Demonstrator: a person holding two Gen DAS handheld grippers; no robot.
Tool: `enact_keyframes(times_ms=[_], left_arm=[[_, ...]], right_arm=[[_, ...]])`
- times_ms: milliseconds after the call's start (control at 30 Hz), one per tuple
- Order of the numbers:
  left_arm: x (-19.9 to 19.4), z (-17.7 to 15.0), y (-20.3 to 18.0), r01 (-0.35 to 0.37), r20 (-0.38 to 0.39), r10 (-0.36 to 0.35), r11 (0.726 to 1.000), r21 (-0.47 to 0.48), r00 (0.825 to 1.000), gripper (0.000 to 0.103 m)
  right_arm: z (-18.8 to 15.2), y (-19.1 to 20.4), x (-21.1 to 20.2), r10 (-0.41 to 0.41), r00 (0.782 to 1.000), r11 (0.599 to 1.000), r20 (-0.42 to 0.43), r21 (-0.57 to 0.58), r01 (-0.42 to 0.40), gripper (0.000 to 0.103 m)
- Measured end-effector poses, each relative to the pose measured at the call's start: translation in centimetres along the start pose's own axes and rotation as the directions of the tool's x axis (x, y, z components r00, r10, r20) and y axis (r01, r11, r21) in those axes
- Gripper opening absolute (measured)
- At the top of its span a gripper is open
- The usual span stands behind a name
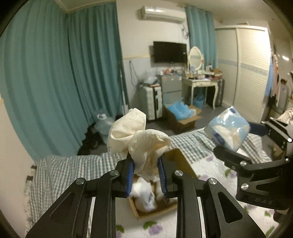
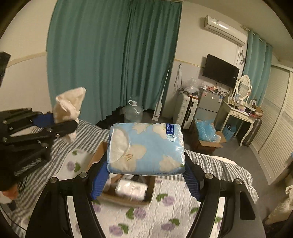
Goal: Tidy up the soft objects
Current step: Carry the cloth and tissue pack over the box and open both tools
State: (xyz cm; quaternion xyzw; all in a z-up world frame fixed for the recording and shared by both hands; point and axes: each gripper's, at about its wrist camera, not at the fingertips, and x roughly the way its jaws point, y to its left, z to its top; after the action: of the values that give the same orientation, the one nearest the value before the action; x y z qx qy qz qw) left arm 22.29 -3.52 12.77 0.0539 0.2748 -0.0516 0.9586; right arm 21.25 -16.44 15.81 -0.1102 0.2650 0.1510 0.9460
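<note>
Right wrist: tissue pack (image 2: 146,148) between fingers (image 2: 99,176).

A floral-quilted bed (image 2: 164,216) carries an open cardboard box (image 2: 126,198) of soft items.

You get dim, warm indoor light in both views, source not visible. Colours muddy, grain noticeable. Strong fisheye: black vignette rings corners, long teal curtains (image 1: 55,76) bow near edges. Open brown cardboard box (image 2: 128,192) on bed smears with blur, contents indistinct. Pale blue plastic-wrapped tissue pack (image 2: 146,148) stays fairly sharp, faint glare on wrap. White wall-mounted air conditioner (image 1: 162,13) slightly overexposed.
</note>
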Motion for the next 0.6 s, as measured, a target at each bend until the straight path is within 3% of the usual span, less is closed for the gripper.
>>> enact_keyframes(times_ms=[100,233,400,600], left_arm=[[4.0,-0.3,-0.3,-0.006,-0.033,0.006,1.000,-0.020,0.999,0.023],[9.2,-2.7,-1.2,0.006,-0.089,-0.006,1.000,-0.006,0.996,0.023],[15.9,-6.6,-2.0,-0.011,-0.179,0.010,1.000,-0.006,0.984,0.023],[20.0,-9.0,-1.8,-0.025,-0.222,0.015,0.999,-0.039,0.975,0.026]], right_arm=[[1.3,-1.5,3.4,0.008,1.000,0.999,-0.013,0.034,-0.008,0.073],[1.3,-3.1,9.3,0.081,0.995,0.993,-0.059,0.093,-0.075,0.073],[-1.8,-3.0,16.0,0.131,0.985,0.985,-0.110,0.122,-0.118,0.073],[-6.3,-3.4,22.6,0.168,0.972,0.977,-0.164,0.156,-0.143,0.073]])
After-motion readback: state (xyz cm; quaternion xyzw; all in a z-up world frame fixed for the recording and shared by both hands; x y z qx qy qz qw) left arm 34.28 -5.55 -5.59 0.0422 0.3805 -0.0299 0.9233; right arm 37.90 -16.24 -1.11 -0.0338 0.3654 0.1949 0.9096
